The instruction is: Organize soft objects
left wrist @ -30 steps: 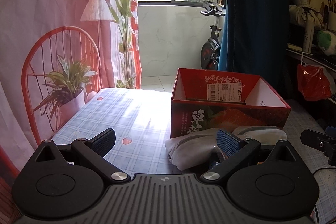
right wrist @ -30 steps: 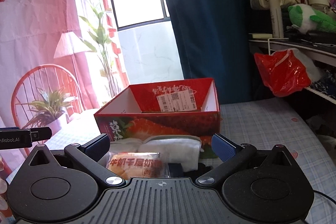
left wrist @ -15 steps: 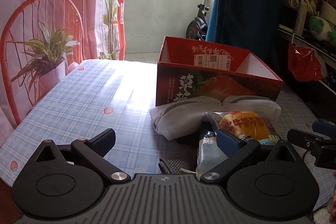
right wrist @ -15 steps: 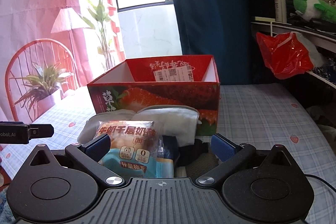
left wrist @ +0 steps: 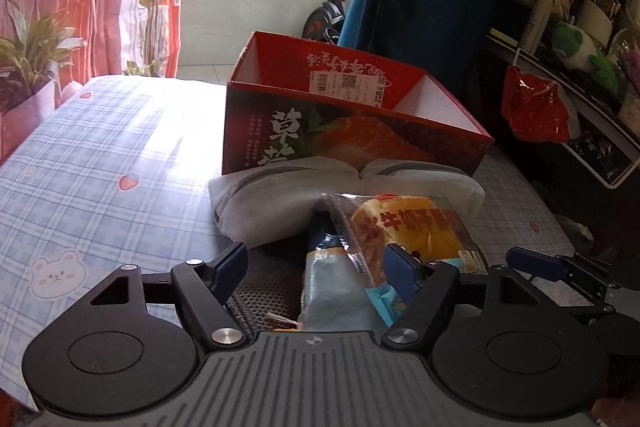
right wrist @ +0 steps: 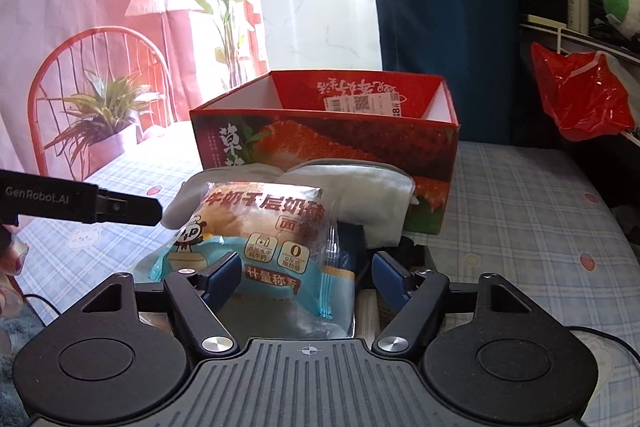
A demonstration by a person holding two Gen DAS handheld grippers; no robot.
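A red strawberry-print cardboard box (left wrist: 356, 135) stands open-topped on the blue checked tablecloth (left wrist: 100, 163). Its white interior shows only a shipping label (right wrist: 362, 103) on the far wall; nothing else can be seen inside from these angles. Against the box's near wall lies a grey zippered pouch (left wrist: 280, 195), and at 6 o'clock of the pouch sits a bagged bread bun (right wrist: 256, 231) on top of another clear, pale blue packet (left wrist: 336, 291) and a dark mesh item (left wrist: 260, 293).

The left gripper (left wrist: 316, 271) has just been closing; its jaws are still apart, with the pale packet between them and the right pad at the bun bag's edge, and no squeeze is visible. The right gripper (right wrist: 306, 273) has also been closing; the bun bag lies between its jaws, its left pad at the wrapper and its right pad clear.

At 3 o'clock a red plastic bag (right wrist: 580, 99) hangs from a shelf.
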